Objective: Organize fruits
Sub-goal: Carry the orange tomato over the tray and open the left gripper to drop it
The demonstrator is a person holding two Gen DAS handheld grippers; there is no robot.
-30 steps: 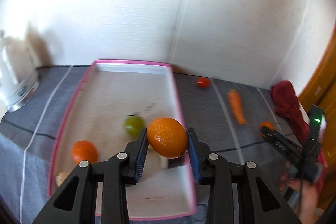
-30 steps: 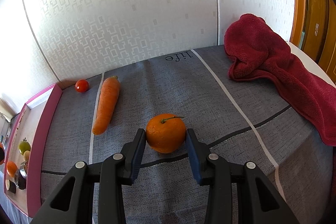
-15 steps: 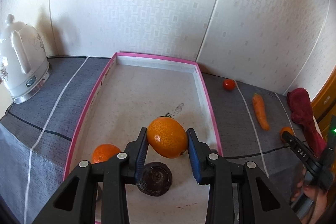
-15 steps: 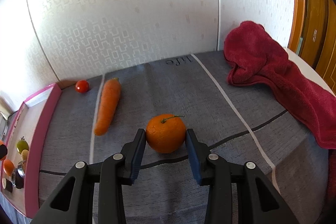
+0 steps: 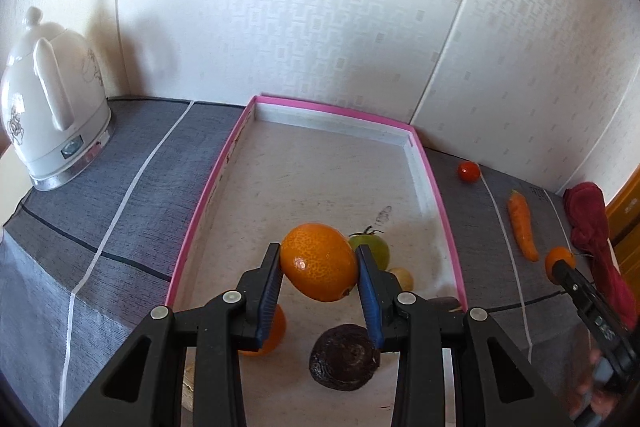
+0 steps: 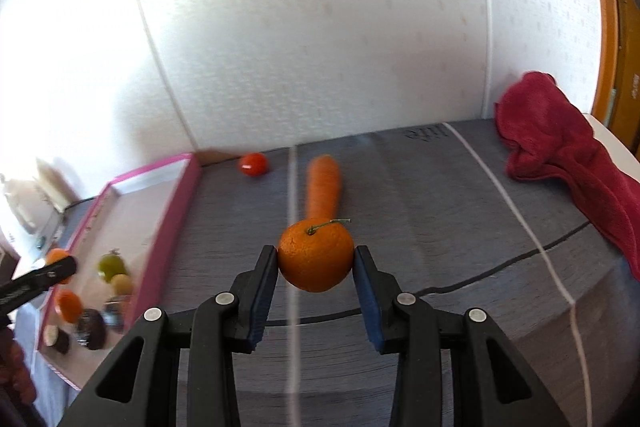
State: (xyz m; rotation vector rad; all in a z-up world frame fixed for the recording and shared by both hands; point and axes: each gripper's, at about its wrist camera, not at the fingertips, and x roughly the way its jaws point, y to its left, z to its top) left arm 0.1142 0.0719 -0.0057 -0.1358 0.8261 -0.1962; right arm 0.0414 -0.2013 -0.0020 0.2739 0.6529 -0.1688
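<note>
jaws of the left gripper [image 5: 318, 265] were clamped on a mottled orange [image 5: 319, 261], held above the pink tray [image 5: 434, 195] at lower centre; right gripper [image 6: 315, 263] gripped a stemmed orange [image 6: 316, 254], tray [image 6: 168, 223] lying toward the frame's left.

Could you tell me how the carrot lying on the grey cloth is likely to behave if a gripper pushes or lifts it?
The carrot looks stiff, so it should probably lift as one piece without drooping. Being tapered and round, it would likely roll in a curve if pushed from the side. Its smooth skin could slip between pads unless gripped near the thick end.
</note>
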